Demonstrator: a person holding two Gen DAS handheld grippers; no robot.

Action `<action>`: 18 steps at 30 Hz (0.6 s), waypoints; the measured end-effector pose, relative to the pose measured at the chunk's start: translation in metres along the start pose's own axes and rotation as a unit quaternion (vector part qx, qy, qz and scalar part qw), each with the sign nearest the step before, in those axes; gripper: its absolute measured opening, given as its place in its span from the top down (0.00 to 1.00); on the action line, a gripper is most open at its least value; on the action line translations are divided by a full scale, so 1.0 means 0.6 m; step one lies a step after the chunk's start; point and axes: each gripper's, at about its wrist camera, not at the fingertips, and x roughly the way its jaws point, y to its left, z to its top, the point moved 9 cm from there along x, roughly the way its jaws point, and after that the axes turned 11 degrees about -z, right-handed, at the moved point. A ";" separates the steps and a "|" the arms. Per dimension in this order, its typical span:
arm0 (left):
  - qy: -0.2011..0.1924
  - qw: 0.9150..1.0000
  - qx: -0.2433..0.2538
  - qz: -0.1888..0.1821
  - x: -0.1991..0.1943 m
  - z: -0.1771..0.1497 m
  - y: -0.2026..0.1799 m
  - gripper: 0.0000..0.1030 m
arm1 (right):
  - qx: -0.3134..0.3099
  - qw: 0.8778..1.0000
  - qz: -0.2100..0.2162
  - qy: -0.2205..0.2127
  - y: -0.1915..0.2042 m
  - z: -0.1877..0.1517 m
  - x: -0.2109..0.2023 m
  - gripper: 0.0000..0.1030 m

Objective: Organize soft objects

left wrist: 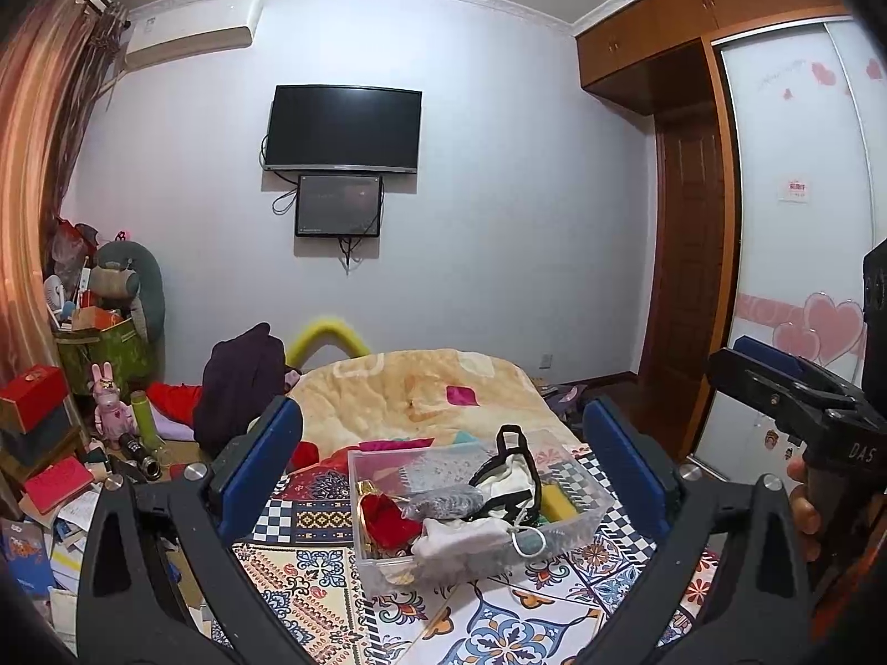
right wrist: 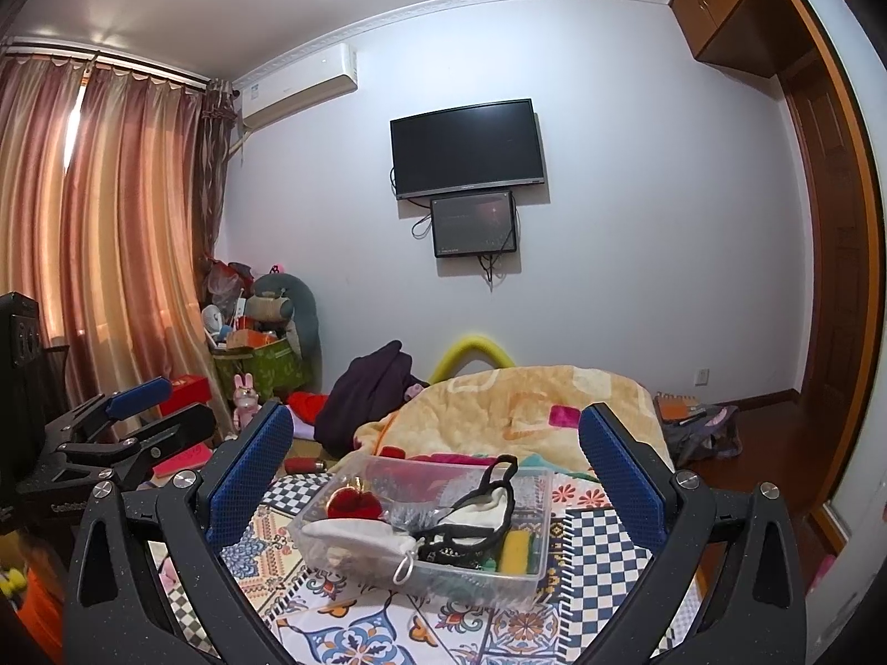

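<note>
A clear plastic bin (left wrist: pixel 587 510) (right wrist: pixel 540 504) sits on the patterned bedsheet. It holds soft items: a red pouch (left wrist: pixel 388 518) (right wrist: pixel 352 504), a white cloth bag (left wrist: pixel 465 540) (right wrist: pixel 360 540), a black-and-white garment (left wrist: pixel 513 471) (right wrist: pixel 488 504), a yellow piece (left wrist: pixel 557 501) (right wrist: pixel 515 548) and grey fabric. My left gripper (left wrist: pixel 443 471) is open and empty, held above and in front of the bin. My right gripper (right wrist: pixel 438 476) is open and empty, also in front of the bin. Each gripper shows in the other's view: the right one (left wrist: pixel 787 382), the left one (right wrist: pixel 138 410).
A cream blanket (left wrist: pixel 410 388) (right wrist: pixel 515 404) is bunched at the far end of the bed. A dark garment (left wrist: pixel 238 382) (right wrist: pixel 371 388) lies left of it. Boxes, toys and books clutter the floor at left (left wrist: pixel 83 415). A wardrobe (left wrist: pixel 804 221) stands at right.
</note>
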 end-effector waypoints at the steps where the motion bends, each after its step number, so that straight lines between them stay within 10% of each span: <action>1: 0.000 1.000 0.001 0.000 0.000 0.000 0.000 0.00 | -0.001 1.000 0.000 0.000 0.000 0.000 0.000 0.00; 18: 0.006 1.000 0.000 -0.003 0.005 -0.004 -0.005 0.00 | -0.001 1.000 0.000 0.002 0.003 -0.002 -0.005 0.00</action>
